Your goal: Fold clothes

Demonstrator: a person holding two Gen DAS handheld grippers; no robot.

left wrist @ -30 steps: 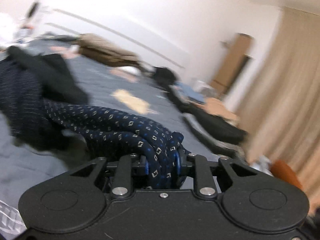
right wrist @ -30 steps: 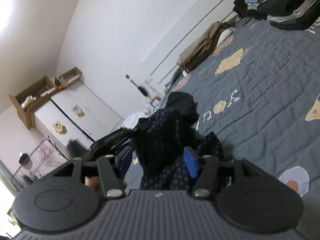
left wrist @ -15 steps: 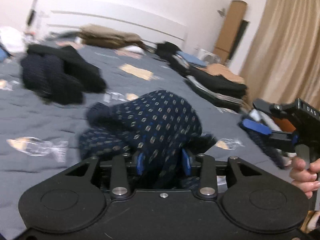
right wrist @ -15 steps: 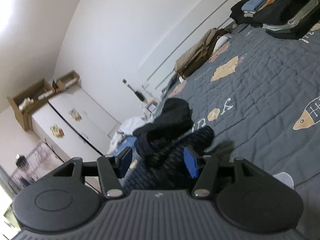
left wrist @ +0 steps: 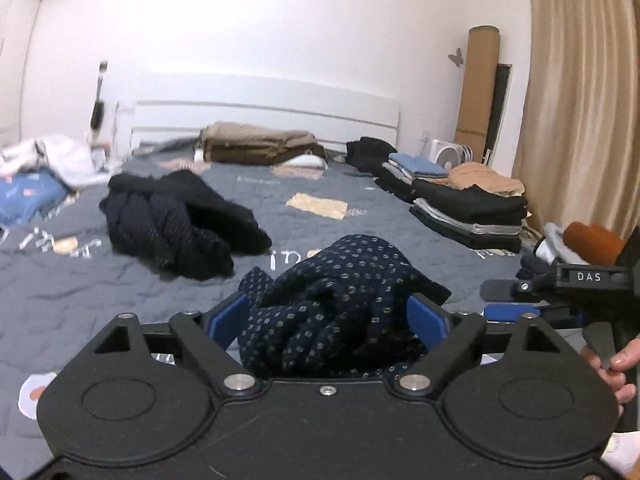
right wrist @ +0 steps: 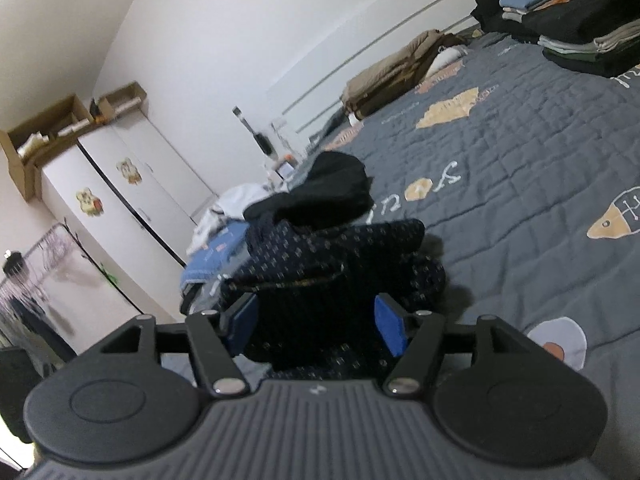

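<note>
Garment [left wrist: 332,304] dropped — left gripper [left wrist: 326,322] now spread wide, earlier clamped.

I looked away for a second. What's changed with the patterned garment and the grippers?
The left gripper let go: its jaws, shut on the patterned garment a second ago, now stand wide. The garment dropped from taut to a heap on the bed. The right gripper stayed open; the dark pile and folded stacks unchanged.

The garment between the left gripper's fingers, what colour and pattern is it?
Dark navy garment with small pale diamond-shaped dots, clearest in the left wrist view.
</note>
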